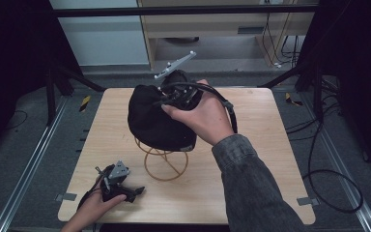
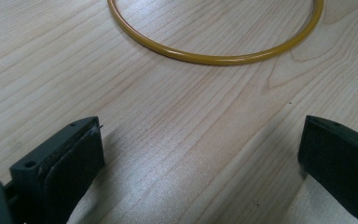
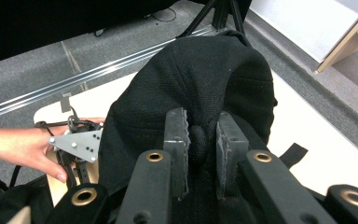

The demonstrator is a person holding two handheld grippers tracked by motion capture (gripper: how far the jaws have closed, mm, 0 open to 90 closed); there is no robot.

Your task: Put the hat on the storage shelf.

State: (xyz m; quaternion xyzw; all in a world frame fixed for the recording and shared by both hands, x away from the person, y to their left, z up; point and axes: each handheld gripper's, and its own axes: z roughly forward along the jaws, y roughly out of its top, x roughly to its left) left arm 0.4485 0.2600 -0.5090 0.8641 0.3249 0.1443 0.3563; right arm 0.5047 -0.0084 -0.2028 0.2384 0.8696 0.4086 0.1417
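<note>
Altogether one black cap (image 1: 154,118), one yellow wire stand (image 1: 166,164) and two grippers are at work on one wooden table (image 1: 251,159). Taking the stand as the landmark: it stands near the middle of the table, and the cap sits on top of it, covering its upper part, so that the round base ring and some crossing loops of wire show beneath the cap's lower edge. The cap leans slightly toward the far left of the stand.

One right gripper (image 3: 204,140) comes at the cap from the stand's right and far side, held in the person's right hand (image 1: 200,116), with a denim sleeve (image 1: 253,188) behind it. In the right gripper view its two jaws stand narrow, pinching a bunched fold of the cap's black cloth between their two toothed pads. One grey plate (image 1: 175,65) sticks up from this gripper above the cap.

One left gripper (image 1: 118,186) rests low on the table to the near left of the stand, well apart from the cap, in the person's left hand (image 1: 89,210). In the left gripper view its two jaws are spread wide over bare wood, holding nothing, with the stand's base ring (image 2: 214,58) lying ahead of them.
</note>
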